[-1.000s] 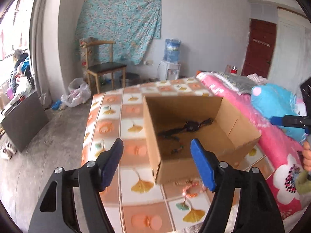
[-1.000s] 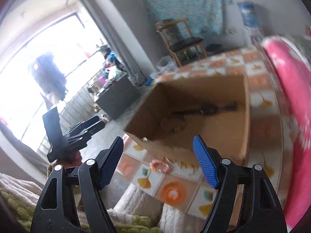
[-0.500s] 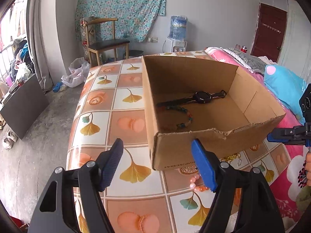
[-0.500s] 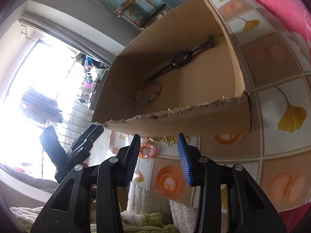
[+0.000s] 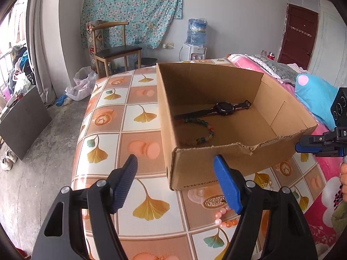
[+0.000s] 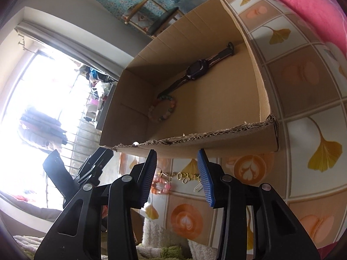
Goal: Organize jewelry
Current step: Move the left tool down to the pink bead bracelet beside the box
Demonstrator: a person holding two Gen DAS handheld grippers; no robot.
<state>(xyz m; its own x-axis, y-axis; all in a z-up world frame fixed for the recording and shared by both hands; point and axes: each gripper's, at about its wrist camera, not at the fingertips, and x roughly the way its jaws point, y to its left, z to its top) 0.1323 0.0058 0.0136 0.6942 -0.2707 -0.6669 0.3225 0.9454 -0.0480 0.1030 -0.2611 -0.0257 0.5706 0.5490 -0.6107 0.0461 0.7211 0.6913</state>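
An open cardboard box (image 5: 236, 160) (image 6: 216, 145) stands on the tiled table (image 5: 121, 121). Inside lie a black watch (image 5: 221, 109) (image 6: 197, 71) and a multicoloured bead bracelet (image 5: 203, 134) (image 6: 162, 108). In front of the box on the table lie a pink bead bracelet (image 5: 223, 216) (image 6: 160, 184) and a gold chain piece (image 6: 186, 176) (image 5: 263, 184). My left gripper (image 5: 175, 184) is open and empty, near the box's front left corner. My right gripper (image 6: 176, 173) is partly open and empty, hovering over the pink bracelet and gold chain.
A bed with a pink floral cover (image 5: 325, 195) and a blue pillow (image 5: 314, 97) lies right of the table. A wooden chair (image 5: 115, 49), a water dispenser (image 5: 195, 45) and plastic bags (image 5: 80, 84) stand behind. A bright window (image 6: 32, 108) is at the left.
My right gripper has dropped toward the table in front of the box and its jaws have narrowed. My left gripper has moved closer to the box and stayed open.
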